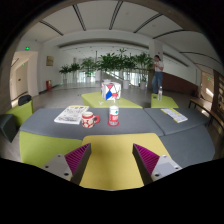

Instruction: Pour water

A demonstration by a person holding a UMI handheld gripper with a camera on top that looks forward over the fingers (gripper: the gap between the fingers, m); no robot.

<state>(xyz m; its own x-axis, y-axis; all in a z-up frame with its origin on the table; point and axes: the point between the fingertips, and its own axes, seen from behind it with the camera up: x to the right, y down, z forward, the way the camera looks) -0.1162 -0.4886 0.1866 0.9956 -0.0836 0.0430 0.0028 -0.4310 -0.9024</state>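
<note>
A small red-and-white cup [90, 119] and a red can-like container with a white band [114, 116] stand side by side on the grey and yellow table [60, 128], well beyond my fingers. A red, white and blue ball-shaped object [111, 93] sits just behind them. My gripper [111, 157] is open and empty, its pink pads wide apart over the table's yellow panel near the front edge. Nothing stands between the fingers.
A printed sheet [69, 114] lies left of the cup and papers [175, 115] lie at the right. A dark chair [8, 127] stands at the left. Potted plants [110, 66] line the hall behind, where a person [157, 75] stands.
</note>
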